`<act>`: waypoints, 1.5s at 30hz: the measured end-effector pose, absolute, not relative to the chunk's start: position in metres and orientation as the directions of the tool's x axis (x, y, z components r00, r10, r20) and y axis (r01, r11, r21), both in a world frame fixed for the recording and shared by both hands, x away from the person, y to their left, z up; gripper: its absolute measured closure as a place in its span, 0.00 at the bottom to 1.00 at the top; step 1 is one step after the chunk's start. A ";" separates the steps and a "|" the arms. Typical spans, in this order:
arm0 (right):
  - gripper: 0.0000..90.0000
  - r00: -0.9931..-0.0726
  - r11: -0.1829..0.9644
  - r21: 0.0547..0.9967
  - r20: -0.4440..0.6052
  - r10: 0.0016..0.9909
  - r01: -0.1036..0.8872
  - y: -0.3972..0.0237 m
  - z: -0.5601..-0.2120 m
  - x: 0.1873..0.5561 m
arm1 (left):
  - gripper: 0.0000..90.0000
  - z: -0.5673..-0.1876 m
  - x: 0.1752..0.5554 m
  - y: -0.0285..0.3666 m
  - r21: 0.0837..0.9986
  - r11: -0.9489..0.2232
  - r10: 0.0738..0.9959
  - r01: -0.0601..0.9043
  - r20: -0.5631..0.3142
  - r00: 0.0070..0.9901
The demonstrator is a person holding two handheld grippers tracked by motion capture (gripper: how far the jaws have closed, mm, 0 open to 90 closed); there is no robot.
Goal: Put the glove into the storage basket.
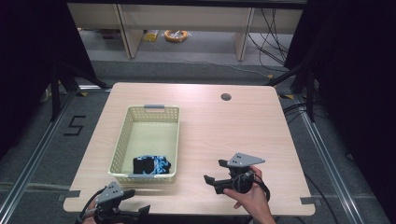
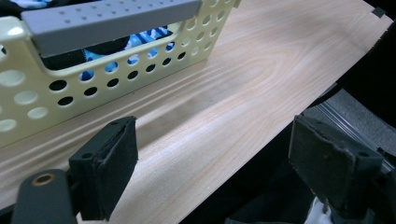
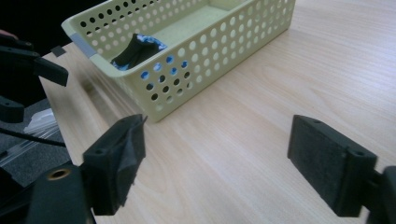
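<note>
At the table's near left edge, the left gripper (image 1: 135, 201) is held with its jaws wide apart and nothing between them. Beside it, the pale yellow basket (image 1: 122, 136) is set with its long axis running away from the person; a black-and-blue cloth (image 1: 152, 164) (bunched) lies at its near end. The right gripper (image 1: 215, 173) is likewise spread wide, empty, pointed leftward toward the basket.

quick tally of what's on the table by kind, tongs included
baskets: 1, the pale yellow basket
cloth items: 1, the black and blue cloth lying in the basket's near end
tongs: 2, the left tongs and the right tongs, both open with nothing between their jaws
total: 4
</note>
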State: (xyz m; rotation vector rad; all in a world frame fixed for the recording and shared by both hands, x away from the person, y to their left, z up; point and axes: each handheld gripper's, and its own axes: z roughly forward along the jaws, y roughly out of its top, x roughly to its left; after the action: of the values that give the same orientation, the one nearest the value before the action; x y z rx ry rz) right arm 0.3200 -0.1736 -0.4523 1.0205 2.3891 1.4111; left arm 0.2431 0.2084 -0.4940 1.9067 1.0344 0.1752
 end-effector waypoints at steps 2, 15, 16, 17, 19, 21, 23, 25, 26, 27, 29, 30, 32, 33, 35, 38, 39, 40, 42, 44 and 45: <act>0.19 -0.745 0.307 0.818 0.204 0.635 0.486 -0.174 -0.454 0.315 | 0.17 -0.494 0.242 0.208 0.780 -0.218 0.721 0.587 -0.276 0.635; 0.20 -0.748 0.318 0.818 0.193 0.635 0.480 -0.185 -0.466 0.304 | 0.17 -0.495 0.241 0.205 0.781 -0.242 0.719 0.575 -0.254 0.647; 0.20 -0.741 0.325 0.806 0.196 0.642 0.495 -0.187 -0.467 0.301 | 0.17 -0.495 0.241 0.206 0.782 -0.243 0.720 0.574 -0.251 0.647; 0.20 -0.748 0.326 0.814 0.186 0.638 0.481 -0.188 -0.468 0.302 | 0.17 -0.495 0.241 0.205 0.781 -0.244 0.720 0.575 -0.251 0.647; 0.20 -0.746 0.331 0.813 0.179 0.641 0.479 -0.191 -0.469 0.300 | 0.17 -0.496 0.241 0.206 0.767 -0.266 0.724 0.583 -0.241 0.647; 0.20 -0.741 0.326 0.810 0.186 0.645 0.487 -0.192 -0.469 0.298 | 0.17 -0.496 0.241 0.205 0.769 -0.258 0.723 0.585 -0.248 0.645; 0.20 -0.731 0.324 0.801 0.195 0.654 0.503 -0.193 -0.470 0.295 | 0.17 -0.496 0.240 0.204 0.778 -0.254 0.715 0.574 -0.249 0.653; 0.20 -0.741 0.335 0.806 0.179 0.647 0.487 -0.195 -0.472 0.293 | 0.17 -0.497 0.240 0.203 0.777 -0.259 0.714 0.575 -0.246 0.655; 0.20 -0.742 0.345 0.810 0.157 0.652 0.475 -0.196 -0.472 0.293 | 0.17 -0.497 0.240 0.203 0.779 -0.255 0.715 0.573 -0.247 0.654; 0.20 -0.742 0.345 0.810 0.157 0.652 0.475 -0.196 -0.472 0.293 | 0.17 -0.497 0.240 0.203 0.776 -0.258 0.715 0.575 -0.247 0.654; 0.19 -0.748 0.361 0.805 0.146 0.647 0.470 -0.198 -0.474 0.292 | 0.17 -0.497 0.240 0.202 0.775 -0.269 0.714 0.572 -0.239 0.659; 0.19 -0.758 0.374 0.801 0.145 0.636 0.467 -0.198 -0.475 0.291 | 0.17 -0.497 0.239 0.203 0.769 -0.280 0.713 0.574 -0.234 0.661; 0.19 -0.758 0.383 0.799 0.133 0.638 0.463 -0.199 -0.476 0.289 | 0.17 -0.497 0.240 0.204 0.761 -0.299 0.715 0.576 -0.221 0.663; 0.19 -0.767 0.388 0.792 0.150 0.624 0.471 -0.199 -0.477 0.287 | 0.17 -0.497 0.240 0.204 0.754 -0.308 0.713 0.581 -0.221 0.665; 0.19 -0.765 0.395 0.792 0.135 0.630 0.466 -0.199 -0.477 0.286 | 0.17 -0.498 0.239 0.202 0.771 -0.285 0.718 0.570 -0.223 0.660; 0.19 -0.757 0.397 0.780 0.146 0.637 0.484 -0.200 -0.479 0.282 | 0.17 -0.498 0.239 0.202 0.765 -0.292 0.709 0.574 -0.229 0.667; 0.19 -0.765 0.400 0.779 0.153 0.626 0.483 -0.200 -0.481 0.281 | 0.17 -0.498 0.238 0.202 0.763 -0.296 0.708 0.574 -0.228 0.668; 0.19 -0.770 0.412 0.772 0.150 0.620 0.483 -0.201 -0.482 0.281 | 0.17 -0.498 0.238 0.201 0.762 -0.282 0.711 0.583 -0.242 0.660; 0.19 -0.760 0.418 0.772 0.126 0.637 0.479 -0.202 -0.483 0.278 | 0.17 -0.499 0.238 0.200 0.768 -0.289 0.707 0.572 -0.231 0.669; 0.19 -0.761 0.420 0.763 0.141 0.634 0.491 -0.203 -0.484 0.275 | 0.17 -0.499 0.237 0.200 0.768 -0.288 0.709 0.572 -0.231 0.667; 0.19 -0.771 0.423 0.767 0.145 0.620 0.483 -0.203 -0.486 0.275 | 0.17 -0.499 0.237 0.200 0.766 -0.290 0.709 0.574 -0.231 0.667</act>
State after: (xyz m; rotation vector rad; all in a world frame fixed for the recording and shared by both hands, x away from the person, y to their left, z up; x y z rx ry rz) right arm 0.2751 -0.2030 -0.4859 0.9820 2.5109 1.2717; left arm 0.2375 0.2002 -0.4992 1.9850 0.9958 0.1907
